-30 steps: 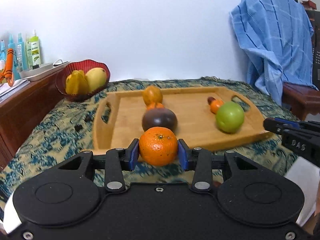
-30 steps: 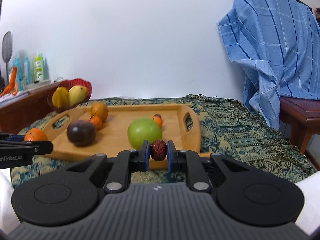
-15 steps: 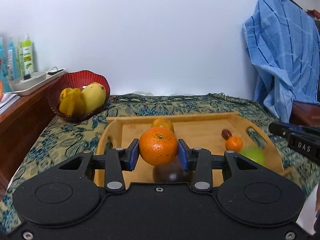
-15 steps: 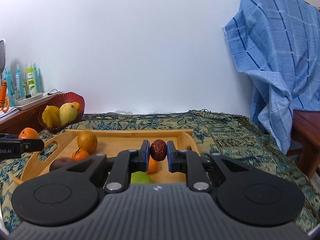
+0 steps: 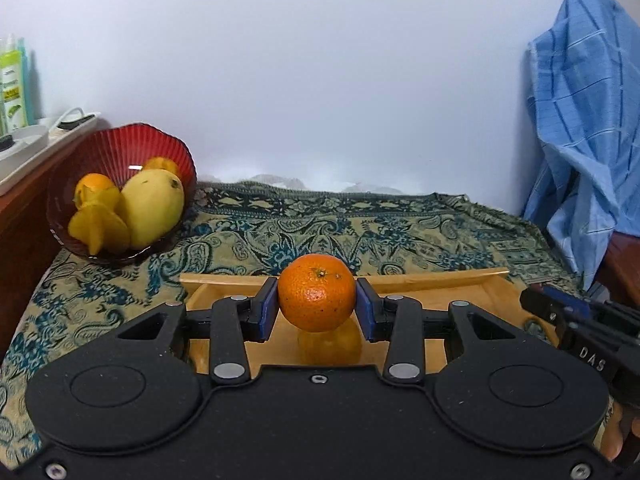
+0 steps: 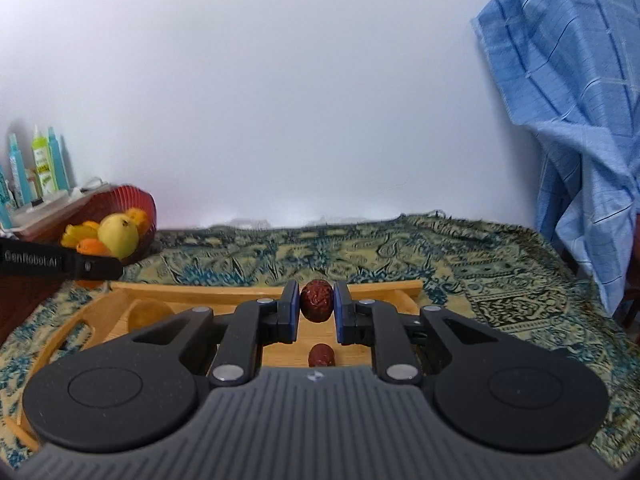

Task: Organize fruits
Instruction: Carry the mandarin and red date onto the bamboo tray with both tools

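Observation:
My left gripper (image 5: 317, 304) is shut on an orange mandarin (image 5: 316, 288) and holds it above the wooden tray (image 5: 440, 280). Another orange fruit (image 5: 330, 346) lies on the tray just below it. My right gripper (image 6: 316, 308) is shut on a dark red jujube (image 6: 316, 305) above the same tray (image 6: 384, 286). A second jujube (image 6: 321, 355) lies on the tray under it, and an orange fruit (image 6: 148, 314) sits at the tray's left. The right gripper's fingers (image 5: 560, 310) show at the right edge of the left wrist view.
A red bowl (image 5: 116, 152) with a mango (image 5: 154, 208) and yellow fruits stands at the back left, beside a wooden cabinet (image 5: 20, 248) with bottles. A patterned cloth (image 5: 360, 224) covers the table. A blue cloth (image 6: 580, 100) hangs at the right.
Both grippers have moved forward over the tray with their fruits. The green apple and the dark round fruit have dropped out of sight below the grippers. The bowl looks nearer.

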`<state>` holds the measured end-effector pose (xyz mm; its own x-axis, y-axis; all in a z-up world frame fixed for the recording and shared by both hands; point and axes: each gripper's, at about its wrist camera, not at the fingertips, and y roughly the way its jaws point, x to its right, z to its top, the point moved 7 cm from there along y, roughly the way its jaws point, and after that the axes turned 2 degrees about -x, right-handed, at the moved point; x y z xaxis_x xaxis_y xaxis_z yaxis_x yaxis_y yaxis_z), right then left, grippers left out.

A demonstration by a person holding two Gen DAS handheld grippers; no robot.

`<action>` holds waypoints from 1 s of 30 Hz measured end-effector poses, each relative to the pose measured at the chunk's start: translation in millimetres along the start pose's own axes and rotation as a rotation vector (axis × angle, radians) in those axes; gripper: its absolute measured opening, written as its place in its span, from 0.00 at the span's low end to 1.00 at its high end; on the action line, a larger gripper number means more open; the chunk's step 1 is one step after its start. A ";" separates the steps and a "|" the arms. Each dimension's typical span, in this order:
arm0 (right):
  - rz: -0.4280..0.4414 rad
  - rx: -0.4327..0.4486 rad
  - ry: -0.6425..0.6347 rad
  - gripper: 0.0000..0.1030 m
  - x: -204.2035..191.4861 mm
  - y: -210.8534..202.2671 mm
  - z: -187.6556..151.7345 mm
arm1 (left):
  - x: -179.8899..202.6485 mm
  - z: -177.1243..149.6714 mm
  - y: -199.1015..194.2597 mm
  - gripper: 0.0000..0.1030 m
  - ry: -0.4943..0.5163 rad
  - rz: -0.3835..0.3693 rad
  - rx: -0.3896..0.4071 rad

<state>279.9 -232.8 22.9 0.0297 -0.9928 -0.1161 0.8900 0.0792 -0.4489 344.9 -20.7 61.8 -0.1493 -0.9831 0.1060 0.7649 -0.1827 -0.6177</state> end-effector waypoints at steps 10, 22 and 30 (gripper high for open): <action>0.001 -0.146 0.044 0.20 18.1 57.0 1.8 | 10.3 3.3 65.1 0.37 -0.060 -0.023 -0.148; 0.021 -0.268 0.063 0.20 31.6 96.6 -5.1 | 12.8 -1.8 96.1 0.37 -0.055 -0.013 -0.220; 0.036 -0.294 0.061 0.20 27.2 104.1 -10.5 | 11.3 -10.5 101.3 0.37 -0.012 0.035 -0.239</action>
<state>368.6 -250.6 -36.3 0.0240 -0.9823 -0.1855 0.7187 0.1460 -0.6798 414.1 -50.2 -7.8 -0.1168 -0.9891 0.0895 0.5990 -0.1421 -0.7880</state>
